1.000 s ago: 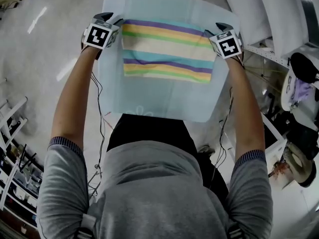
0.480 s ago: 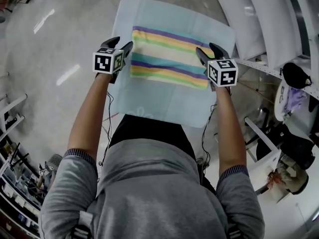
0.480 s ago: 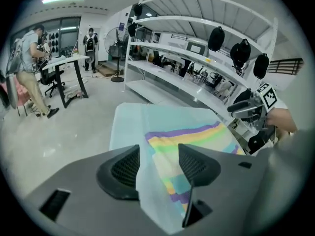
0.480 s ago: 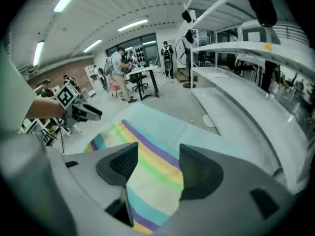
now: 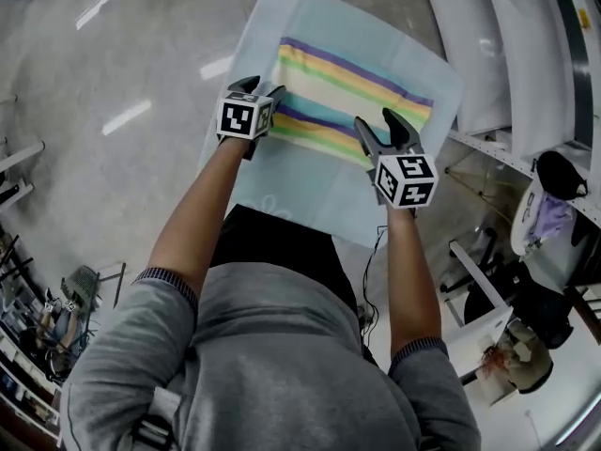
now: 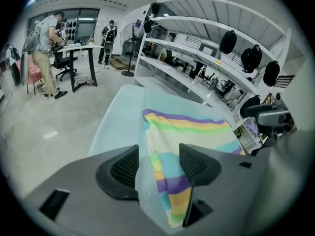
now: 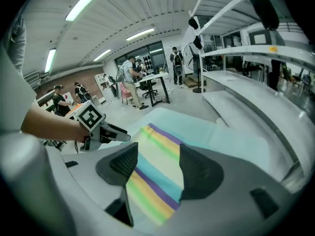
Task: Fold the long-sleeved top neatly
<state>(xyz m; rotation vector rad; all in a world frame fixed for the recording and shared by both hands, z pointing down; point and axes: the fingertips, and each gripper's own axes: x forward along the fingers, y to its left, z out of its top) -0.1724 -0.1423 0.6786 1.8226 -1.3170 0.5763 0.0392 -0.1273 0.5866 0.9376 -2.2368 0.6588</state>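
Striped top (image 5: 352, 97) folded on desk (image 5: 310, 191); my left tool (image 5: 263, 89), right tool (image 5: 376, 120) just opening, hold nothing; fold seems done, next withdraw

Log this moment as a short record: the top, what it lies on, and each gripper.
top: folded into a striped rectangle, lying flat
cloth: pale blue, spread under the top
left gripper: at the top's near left corner; jaws apart, have just been opening, nothing gripped between them
right gripper: at the top's near right corner; jaws apart, have just been opening, nothing gripped between them
fold: looks finished, and neither gripper holds the top
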